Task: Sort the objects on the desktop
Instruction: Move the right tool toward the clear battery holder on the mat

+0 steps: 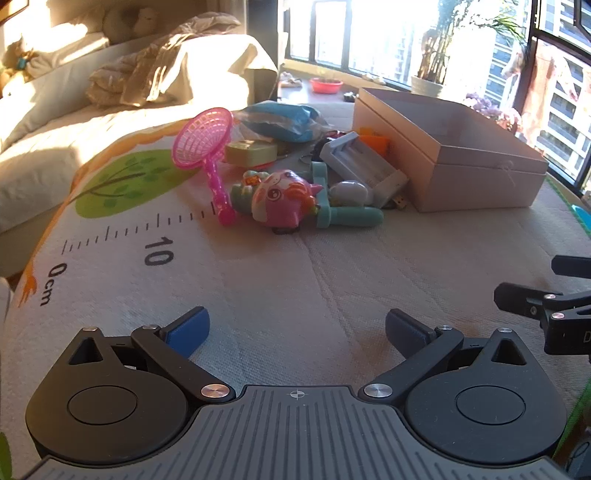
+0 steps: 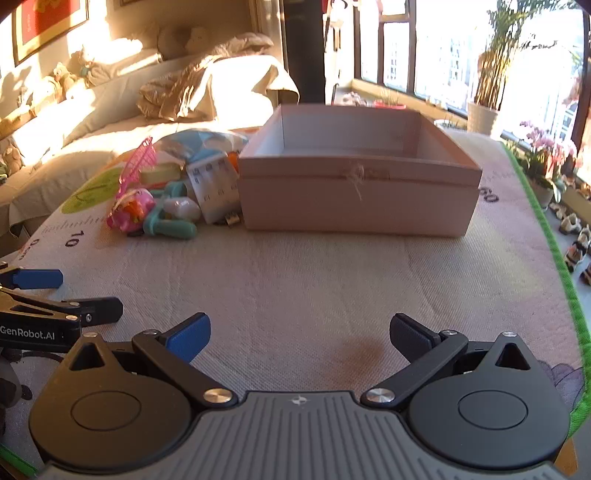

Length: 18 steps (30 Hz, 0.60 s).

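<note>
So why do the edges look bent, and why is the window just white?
Left wrist view: the fisheye lens curves the mat and its printed ruler; the window is blown out by sun, and warm light washes the bedding. Right wrist view: same bending at the green mat edge; the box looks slightly soft.

Open pale-pink cardboard box (image 2: 356,199) is sitting upright on the mat, looking empty inside. Just beside it, to the left, the toys are lying in a heap: a pink plastic net scoop (image 1: 207,147) leaning on the pile, a pink round cartoon figure (image 1: 282,201), a teal plastic handle (image 1: 349,216), a white egg-shaped thing (image 1: 349,192), a grey ribbed plastic tray (image 1: 364,162) touching the box, and a blue crinkly bag (image 1: 282,120) at the back.
</note>
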Each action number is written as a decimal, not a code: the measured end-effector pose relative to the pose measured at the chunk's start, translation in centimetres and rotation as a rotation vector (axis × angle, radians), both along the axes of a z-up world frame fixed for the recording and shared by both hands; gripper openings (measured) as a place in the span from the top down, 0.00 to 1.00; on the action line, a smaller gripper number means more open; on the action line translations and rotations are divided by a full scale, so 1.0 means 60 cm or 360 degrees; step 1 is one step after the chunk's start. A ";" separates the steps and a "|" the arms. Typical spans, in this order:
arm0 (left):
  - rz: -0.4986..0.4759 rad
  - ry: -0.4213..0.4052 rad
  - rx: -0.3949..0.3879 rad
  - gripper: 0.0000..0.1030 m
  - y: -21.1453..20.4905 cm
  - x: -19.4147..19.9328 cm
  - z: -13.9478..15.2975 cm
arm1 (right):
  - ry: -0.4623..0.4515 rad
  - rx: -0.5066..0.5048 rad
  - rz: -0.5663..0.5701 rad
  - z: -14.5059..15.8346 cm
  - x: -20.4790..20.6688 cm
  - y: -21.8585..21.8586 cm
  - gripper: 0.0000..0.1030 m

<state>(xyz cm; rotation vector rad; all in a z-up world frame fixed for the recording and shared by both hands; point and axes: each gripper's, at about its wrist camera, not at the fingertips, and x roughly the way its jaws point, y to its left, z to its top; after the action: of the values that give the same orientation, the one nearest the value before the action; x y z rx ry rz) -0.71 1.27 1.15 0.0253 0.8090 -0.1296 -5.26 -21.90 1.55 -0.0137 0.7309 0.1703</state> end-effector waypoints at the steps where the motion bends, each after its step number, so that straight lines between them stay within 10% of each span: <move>1: 0.0003 0.0008 -0.0009 0.00 0.002 0.001 0.001 | -0.0024 -0.0020 0.0004 0.004 -0.002 0.001 0.00; 18: 0.0041 -0.0087 0.0031 0.00 0.021 0.063 0.027 | -0.0039 -0.0089 0.0110 0.014 0.025 0.025 0.00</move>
<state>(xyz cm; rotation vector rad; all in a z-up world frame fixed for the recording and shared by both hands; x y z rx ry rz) 3.05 2.51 2.79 0.0366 0.7558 -0.0965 -3.78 -20.42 2.40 -0.0945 0.7113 0.2156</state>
